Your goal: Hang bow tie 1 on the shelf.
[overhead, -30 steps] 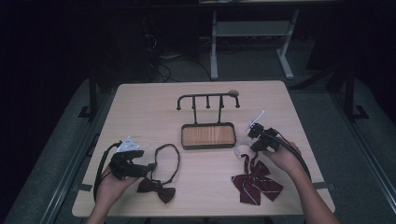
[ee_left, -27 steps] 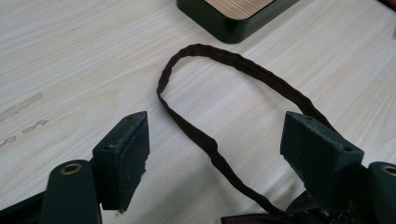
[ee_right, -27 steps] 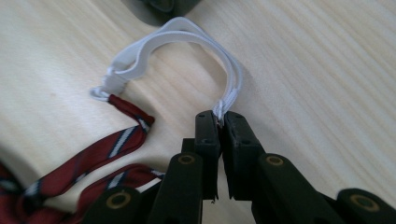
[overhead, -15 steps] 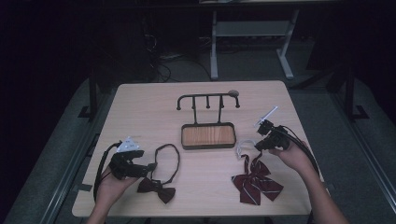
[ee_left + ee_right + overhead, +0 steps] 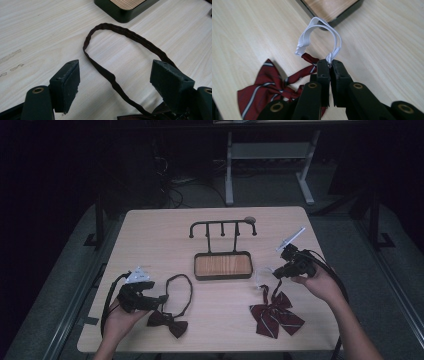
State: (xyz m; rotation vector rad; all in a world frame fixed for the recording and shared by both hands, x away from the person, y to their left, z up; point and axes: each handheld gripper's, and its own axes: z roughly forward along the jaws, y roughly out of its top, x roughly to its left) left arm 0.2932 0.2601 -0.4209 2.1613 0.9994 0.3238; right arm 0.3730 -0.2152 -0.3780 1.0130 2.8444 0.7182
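Light wood table [image 5: 150, 240], person's forearms coming in from the near edge.

Mid-table: dark rack [image 5: 223, 251] with a wood-inlay tray base and a bar of pegs above it, standing upright.

Right side, near edge: dark red striped bow tie [image 5: 274, 312] lying flat on the table. Its white elastic loop [image 5: 319, 37] is lifted off the table, arching up toward the rack's base corner.

Left side, near edge: dark brown bow tie [image 5: 168, 322] flat on the table, its strap [image 5: 125, 62] lying in an open loop that reaches toward the rack base, not touching it.

Right gripper [image 5: 278, 271], held in the right hand [image 5: 322, 285], just right of the rack base: jaws pinched together on the white elastic loop, clamped at its knot end.

Left gripper [image 5: 161, 299], in the left hand [image 5: 120, 320], low over the table just beside the brown bow tie: jaws wide apart, nothing between the pads, strap lying on the table between and beyond them.
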